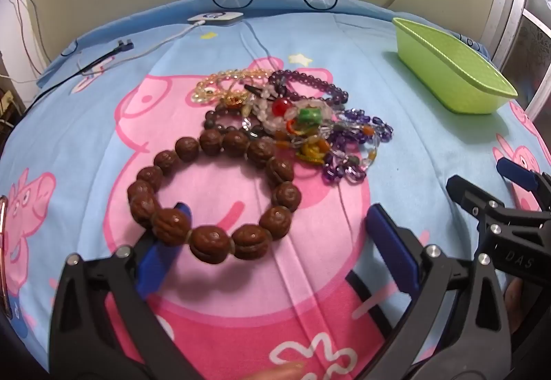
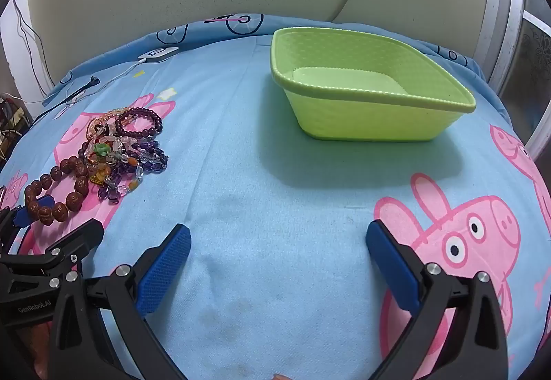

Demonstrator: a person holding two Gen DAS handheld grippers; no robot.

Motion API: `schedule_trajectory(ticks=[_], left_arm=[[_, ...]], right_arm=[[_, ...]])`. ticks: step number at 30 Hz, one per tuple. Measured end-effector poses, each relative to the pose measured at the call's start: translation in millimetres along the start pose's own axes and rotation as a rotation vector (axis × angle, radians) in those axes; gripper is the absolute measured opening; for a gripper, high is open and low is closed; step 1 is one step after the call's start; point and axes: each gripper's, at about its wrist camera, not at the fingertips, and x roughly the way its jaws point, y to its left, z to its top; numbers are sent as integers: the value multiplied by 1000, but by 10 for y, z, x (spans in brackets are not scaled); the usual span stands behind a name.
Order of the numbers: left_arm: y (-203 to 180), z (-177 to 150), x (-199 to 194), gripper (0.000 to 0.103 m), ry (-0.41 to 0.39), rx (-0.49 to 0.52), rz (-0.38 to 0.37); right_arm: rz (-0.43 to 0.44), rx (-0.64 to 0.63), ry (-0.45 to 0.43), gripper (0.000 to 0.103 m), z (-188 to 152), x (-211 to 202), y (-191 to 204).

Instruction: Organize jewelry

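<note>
Two grippers hang over a cartoon-print blue sheet, both with jaws spread wide and nothing pinched. In the left wrist view the left gripper sits low in the frame, tilted down at the walnut-bead bracelet; its left blue pad lies under or against the bracelet's near beads, the other pad well clear, so this looks like a line-up for a first pick rather than a hold. Behind the bracelet, at frame centre, the rest of the jewelry pile lies tangled: purple, clear and amber strands overlapping, which probably explains starting with the big loose loop at the edge. A green basket stands empty in the upper right of the right wrist view, well apart from the pile, the likely destination. The right gripper faces bare sheet below the basket, seemingly waiting
</note>
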Motion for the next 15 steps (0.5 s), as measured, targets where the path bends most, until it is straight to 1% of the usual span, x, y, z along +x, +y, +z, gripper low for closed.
schedule_trajectory(ticks=[11,15], left_arm=[[4,58,17,97,10,5,1],[-1,-1,-2,97,-4,1,2]], right_arm=[[1,0,0,85,-8,4,-9],[8,5,-2,85,-11,5,-23]])
